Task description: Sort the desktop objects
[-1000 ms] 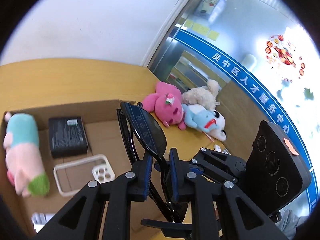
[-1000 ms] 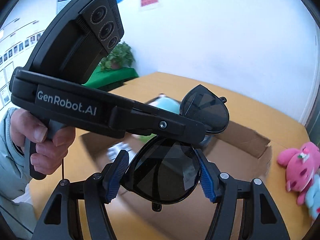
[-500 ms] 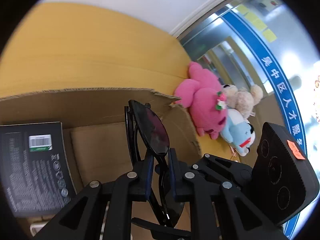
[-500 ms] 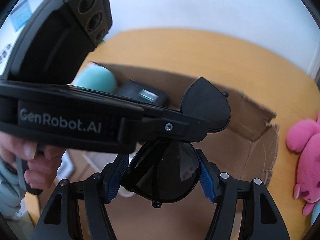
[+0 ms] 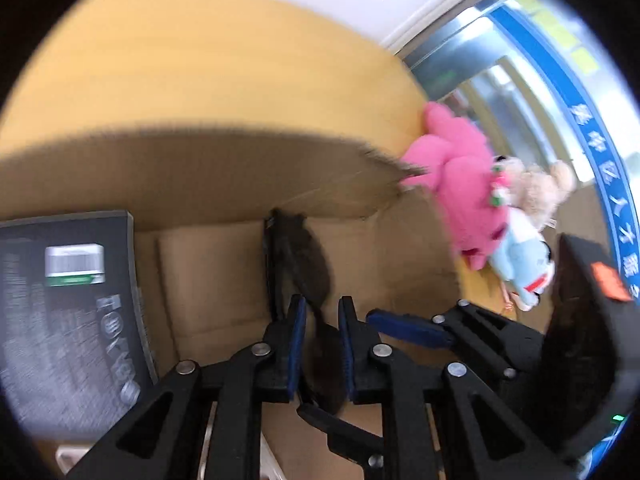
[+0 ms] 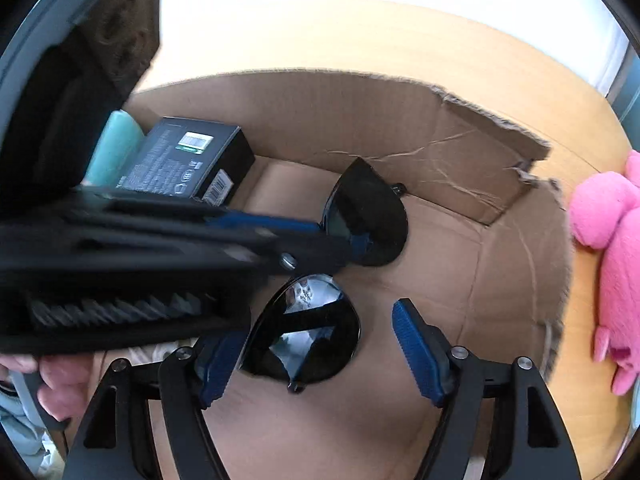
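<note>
Both grippers reach down into the cardboard box (image 6: 460, 152), the landmark here, which sits on the tabletop (image 6: 400, 28). The sunglasses (image 6: 308, 332) hang low inside the box, over its floor. The left gripper (image 5: 322, 320) has its pads close on either side of the sunglasses at the bridge; its jaws are opening, and whether they still press is unclear through the blur. The right gripper (image 6: 316, 356) is opening too: one lens sits between its pads, touching the left pad, clear of the right. A black carton (image 6: 188, 160) lies in the box's far left corner. Pink plush (image 6: 612, 248) lies outside the box's right wall.
</note>
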`<state>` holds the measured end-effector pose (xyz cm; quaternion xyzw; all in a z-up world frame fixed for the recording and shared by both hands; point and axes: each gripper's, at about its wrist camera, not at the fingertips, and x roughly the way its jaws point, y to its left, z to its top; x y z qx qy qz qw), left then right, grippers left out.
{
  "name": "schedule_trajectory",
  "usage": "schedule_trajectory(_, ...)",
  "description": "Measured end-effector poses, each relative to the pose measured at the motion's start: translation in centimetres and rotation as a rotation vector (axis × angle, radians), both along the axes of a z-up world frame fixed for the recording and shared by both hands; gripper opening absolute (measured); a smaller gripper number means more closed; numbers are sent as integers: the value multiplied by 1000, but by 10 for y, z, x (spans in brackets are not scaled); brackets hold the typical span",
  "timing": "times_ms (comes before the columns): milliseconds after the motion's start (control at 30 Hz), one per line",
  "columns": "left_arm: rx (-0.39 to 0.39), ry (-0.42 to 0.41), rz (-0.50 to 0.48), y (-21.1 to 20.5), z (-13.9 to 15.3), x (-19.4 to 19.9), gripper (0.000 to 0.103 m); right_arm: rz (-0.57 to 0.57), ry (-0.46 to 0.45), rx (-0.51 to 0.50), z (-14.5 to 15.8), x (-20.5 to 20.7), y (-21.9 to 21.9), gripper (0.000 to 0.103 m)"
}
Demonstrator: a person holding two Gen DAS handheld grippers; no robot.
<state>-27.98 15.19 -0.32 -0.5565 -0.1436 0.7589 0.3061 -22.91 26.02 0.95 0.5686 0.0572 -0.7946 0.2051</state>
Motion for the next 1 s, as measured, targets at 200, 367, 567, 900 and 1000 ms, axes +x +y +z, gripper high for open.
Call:
schedule_trajectory(200, -4, 270, 63, -47, 92, 74, 57, -25, 178, -13, 61, 68, -3, 95)
schedule_trajectory(367, -122, 556, 183, -97, 157, 173, 76, -83, 414, -96, 110, 156, 13, 103)
schedule_trajectory(567, -310, 709, 323, -134, 152, 257, 81, -154, 585, -78, 111, 215, -28, 103)
schedule_trajectory(900, -467, 695, 493, -156, 38, 289, 81, -265, 638, -65, 33, 236, -36, 103)
schedule_trajectory(1000, -464, 678, 507, -162, 17, 288, 81, -277, 633, -64, 19, 228, -36, 103)
